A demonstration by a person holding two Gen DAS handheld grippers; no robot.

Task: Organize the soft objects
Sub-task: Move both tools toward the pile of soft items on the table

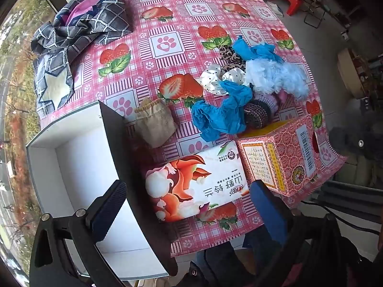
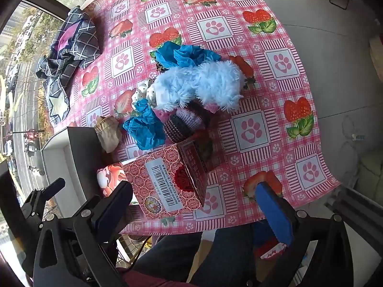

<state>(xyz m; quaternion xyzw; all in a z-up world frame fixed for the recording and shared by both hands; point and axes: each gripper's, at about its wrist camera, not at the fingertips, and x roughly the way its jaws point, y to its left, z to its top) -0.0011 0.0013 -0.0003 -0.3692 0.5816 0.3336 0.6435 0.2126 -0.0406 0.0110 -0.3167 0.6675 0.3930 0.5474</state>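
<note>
Pink strawberry-and-paw cloth (image 1: pixel 167 55) covers the table beside a big window. Soft things sit heaped together on it: blue crumpled pieces (image 1: pixel 222 114), a fluffy pale blue one (image 2: pixel 205 81), a polka-dot scrap (image 1: pixel 213 81) and crocheted bits (image 2: pixel 182 122). At 9 o'clock from the heap lies a beige pouch (image 1: pixel 154 123), just beside a white box (image 1: pixel 79 167). Toward 6 o'clock rest a tissue pack (image 1: pixel 194 186) and a patterned carton (image 2: pixel 165 181), side by side. Far off at 10 o'clock, a checked cloth (image 1: pixel 79 31) lies bunched. Left gripper (image 1: pixel 191 212) and right gripper (image 2: pixel 194 212) both hang jaws wide, holding nothing.
</note>
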